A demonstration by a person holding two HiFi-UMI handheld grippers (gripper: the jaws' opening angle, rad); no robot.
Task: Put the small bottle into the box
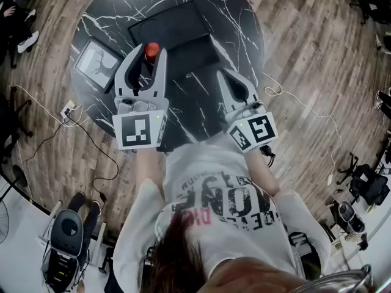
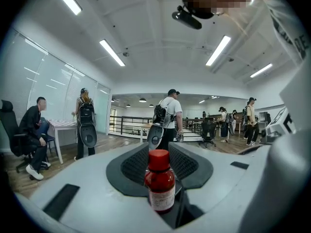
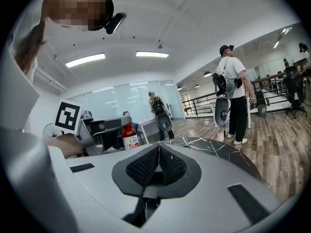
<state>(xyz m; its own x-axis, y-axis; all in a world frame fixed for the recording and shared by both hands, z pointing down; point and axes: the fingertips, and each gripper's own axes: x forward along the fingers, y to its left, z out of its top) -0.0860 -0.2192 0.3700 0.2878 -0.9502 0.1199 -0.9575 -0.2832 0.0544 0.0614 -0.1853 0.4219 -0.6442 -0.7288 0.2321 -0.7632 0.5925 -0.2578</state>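
left gripper [image 1: 148,57] is clamped on the small bottle [image 2: 159,182], holding it upright over the table [image 1: 238,17] by the box's [image 1: 174,26] near edge. if it comes down off-centre, the bottle could clip the rim and topple. right gripper [image 3: 158,152] is pinched closed, empty.

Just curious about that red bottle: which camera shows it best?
The left gripper view: the small bottle stands close between the jaws, cap and label clear. Head view shows mainly its red cap; right gripper view shows it small, distant.
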